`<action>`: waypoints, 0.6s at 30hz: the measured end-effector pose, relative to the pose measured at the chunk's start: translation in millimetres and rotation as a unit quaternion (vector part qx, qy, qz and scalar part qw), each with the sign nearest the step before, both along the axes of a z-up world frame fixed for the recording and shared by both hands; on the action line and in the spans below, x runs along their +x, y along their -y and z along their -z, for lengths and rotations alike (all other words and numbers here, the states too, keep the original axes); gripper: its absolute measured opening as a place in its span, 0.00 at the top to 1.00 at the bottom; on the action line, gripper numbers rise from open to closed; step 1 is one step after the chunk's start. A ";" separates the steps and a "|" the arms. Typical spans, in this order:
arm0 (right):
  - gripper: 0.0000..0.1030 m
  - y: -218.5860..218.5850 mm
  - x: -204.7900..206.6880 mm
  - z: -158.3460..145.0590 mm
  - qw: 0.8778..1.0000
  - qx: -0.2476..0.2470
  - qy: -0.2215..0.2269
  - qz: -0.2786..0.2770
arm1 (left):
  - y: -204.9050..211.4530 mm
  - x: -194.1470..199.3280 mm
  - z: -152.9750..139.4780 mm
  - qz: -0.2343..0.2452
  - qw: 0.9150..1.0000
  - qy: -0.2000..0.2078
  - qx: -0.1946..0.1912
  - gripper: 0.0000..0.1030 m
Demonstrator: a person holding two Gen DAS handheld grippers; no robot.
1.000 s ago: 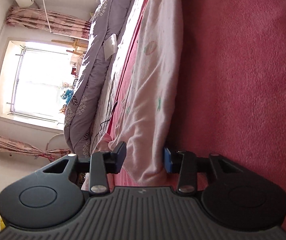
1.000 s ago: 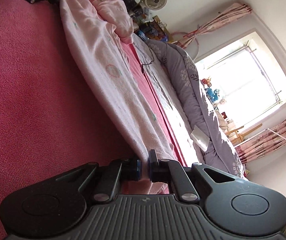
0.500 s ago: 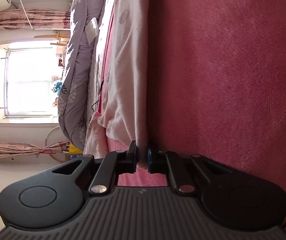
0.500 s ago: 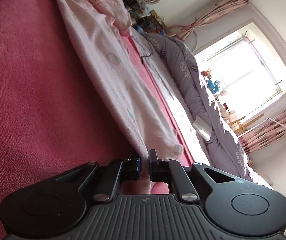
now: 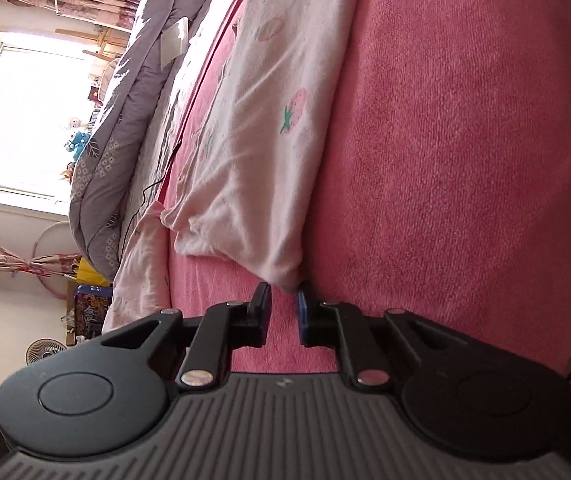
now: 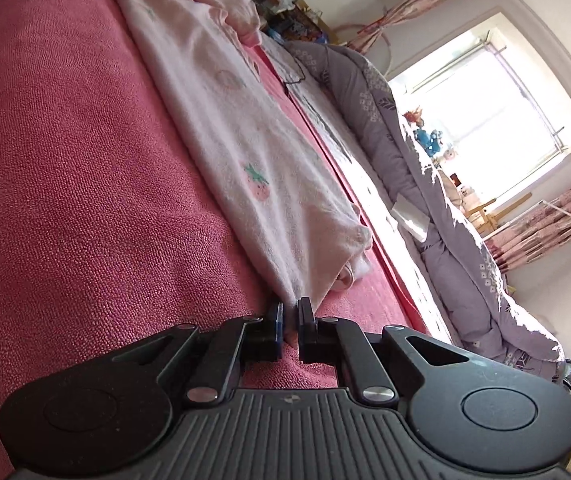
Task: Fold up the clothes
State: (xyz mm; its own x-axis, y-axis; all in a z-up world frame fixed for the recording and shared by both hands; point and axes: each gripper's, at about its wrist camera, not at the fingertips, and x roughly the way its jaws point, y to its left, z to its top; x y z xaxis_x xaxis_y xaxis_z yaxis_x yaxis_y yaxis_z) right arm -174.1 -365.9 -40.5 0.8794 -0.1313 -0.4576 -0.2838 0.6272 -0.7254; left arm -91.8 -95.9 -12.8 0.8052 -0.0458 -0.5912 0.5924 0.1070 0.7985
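A pale pink garment (image 5: 269,120) with strawberry prints lies stretched in a long strip on the red blanket (image 5: 445,160). In the left wrist view its near corner hangs right at the tips of my left gripper (image 5: 283,292). The jaws there are opening, a gap shows between the pads, and neither pad presses the cloth. In the right wrist view the other end of the garment (image 6: 245,152) runs down into my right gripper (image 6: 290,306), which is shut on that corner, with pink cloth showing between the pads.
A second crumpled pink garment (image 5: 141,272) lies beyond the strip's end. A grey patterned duvet (image 6: 405,160) and a black cable (image 5: 153,188) lie along the far side of the bed, toward the bright window (image 6: 485,92). Red blanket (image 6: 65,160) spreads on the near side.
My left gripper closed on the garment's end half a second ago; now its jaws stand apart and the corner sits at their tips. My right gripper has kept its grip.
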 end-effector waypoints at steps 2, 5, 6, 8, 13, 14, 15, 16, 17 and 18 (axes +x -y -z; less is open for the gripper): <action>0.91 5.2 2.1 -6.3 1.000 0.026 -0.011 0.003 | -13.6 -3.0 -2.4 -0.022 1.000 0.005 0.000 0.74; 0.91 12.5 -3.5 -11.5 0.999 0.044 -0.020 0.010 | -29.9 -1.5 -12.1 -0.063 0.998 0.022 -0.018 0.51; 0.91 14.4 -5.9 -12.2 0.999 0.046 -0.022 0.015 | -34.3 -0.1 -16.3 -0.077 0.996 0.027 -0.026 0.49; 0.91 22.8 -15.6 -15.1 0.997 0.056 -0.021 0.037 | -37.0 4.1 -26.1 -0.100 0.993 0.033 -0.052 0.42; 0.82 44.7 -31.4 -39.5 0.983 0.158 0.003 0.095 | -22.5 15.5 -58.2 -0.137 0.973 0.040 -0.179 0.32; 0.79 47.8 -28.5 -47.5 0.974 0.204 0.018 0.101 | -20.2 13.6 -67.7 -0.141 0.961 0.031 -0.235 0.28; 0.76 50.8 -25.5 -55.5 0.962 0.249 0.033 0.106 | -16.6 16.6 -78.7 -0.145 0.944 0.016 -0.297 0.26; 0.73 53.6 -15.0 -63.4 0.945 0.306 0.051 0.106 | -13.1 19.3 -86.2 -0.153 0.919 -0.006 -0.363 0.23; 0.69 53.4 -3.9 -69.4 0.926 0.358 0.069 0.099 | -9.7 21.7 -93.0 -0.160 0.890 -0.030 -0.427 0.18; 0.65 49.7 3.5 -71.1 0.914 0.387 0.080 0.090 | -6.6 27.6 -95.5 -0.165 0.861 -0.053 -0.478 0.14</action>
